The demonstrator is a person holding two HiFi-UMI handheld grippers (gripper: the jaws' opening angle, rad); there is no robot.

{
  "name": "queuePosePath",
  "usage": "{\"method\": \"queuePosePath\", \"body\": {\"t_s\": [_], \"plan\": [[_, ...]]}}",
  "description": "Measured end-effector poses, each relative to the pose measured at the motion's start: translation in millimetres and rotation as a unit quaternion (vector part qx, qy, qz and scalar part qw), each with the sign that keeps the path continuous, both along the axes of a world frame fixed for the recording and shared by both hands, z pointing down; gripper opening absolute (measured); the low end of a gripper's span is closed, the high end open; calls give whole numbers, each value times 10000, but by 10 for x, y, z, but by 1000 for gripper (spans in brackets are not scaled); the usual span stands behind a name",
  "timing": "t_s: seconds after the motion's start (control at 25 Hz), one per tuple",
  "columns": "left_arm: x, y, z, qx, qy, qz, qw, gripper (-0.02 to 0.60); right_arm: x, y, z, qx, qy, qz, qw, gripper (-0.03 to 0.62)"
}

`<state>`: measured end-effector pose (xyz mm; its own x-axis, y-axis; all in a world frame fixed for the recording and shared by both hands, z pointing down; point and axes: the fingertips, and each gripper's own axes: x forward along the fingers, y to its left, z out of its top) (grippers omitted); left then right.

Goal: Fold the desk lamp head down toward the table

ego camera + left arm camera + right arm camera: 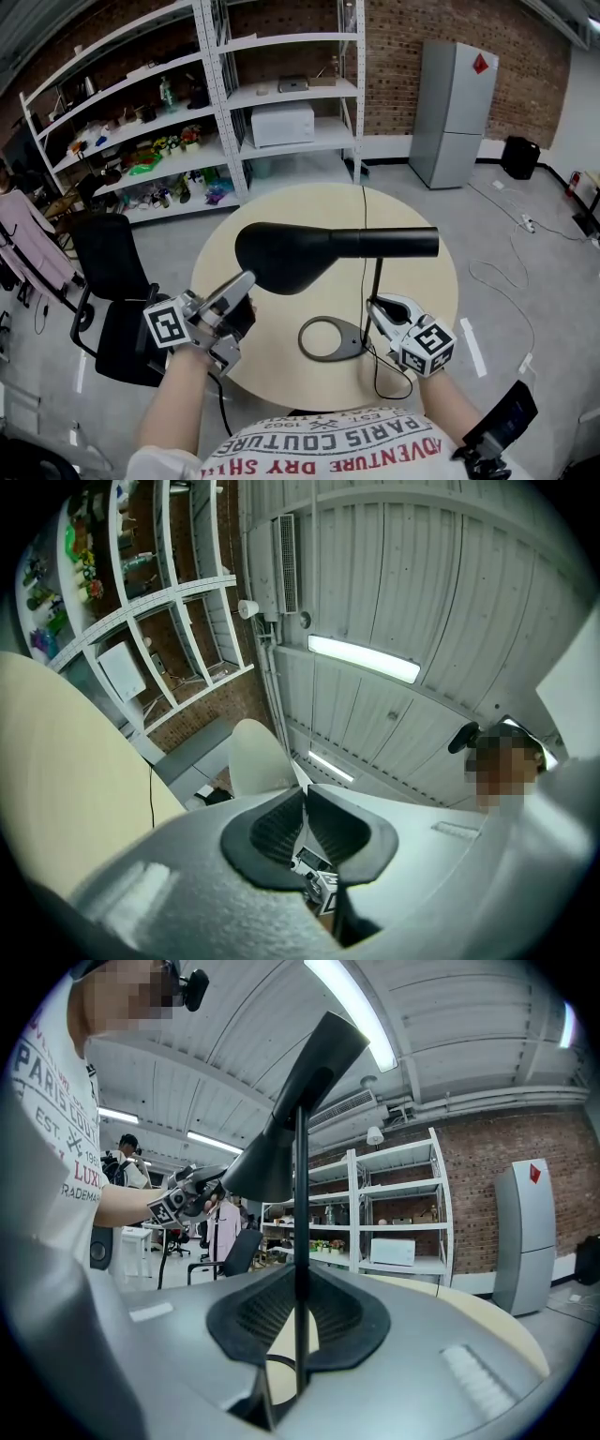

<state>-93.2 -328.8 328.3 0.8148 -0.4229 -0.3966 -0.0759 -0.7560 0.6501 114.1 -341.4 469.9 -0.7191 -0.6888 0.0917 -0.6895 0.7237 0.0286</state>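
Observation:
A black desk lamp stands on the round cream table (412, 281). Its wide head (281, 255) and arm lie level, high above the ring base (328, 339), on a thin upright pole (377, 281). My left gripper (246, 284) is shut on the lower left rim of the head. In the left gripper view the jaws (305, 813) are nearly together and the head's pale underside (255, 757) shows just past them. My right gripper (375, 307) is shut on the pole low down. In the right gripper view the pole (300, 1194) runs up between the pads (300, 1321) to the head (291, 1110).
The lamp's black cable (364, 216) runs across the table to its far edge. A black office chair (112, 262) stands left of the table. White shelves (187, 112) with a microwave (281, 124) and a grey fridge (455, 112) line the brick wall behind.

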Motion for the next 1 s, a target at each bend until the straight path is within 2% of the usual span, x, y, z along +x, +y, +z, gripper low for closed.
{"method": "queuePosePath", "body": {"t_s": [1.0], "plan": [[122,66,348,-370,611,224,9972,21,8,20,-25,29,-37,-112,9999,38]]}}
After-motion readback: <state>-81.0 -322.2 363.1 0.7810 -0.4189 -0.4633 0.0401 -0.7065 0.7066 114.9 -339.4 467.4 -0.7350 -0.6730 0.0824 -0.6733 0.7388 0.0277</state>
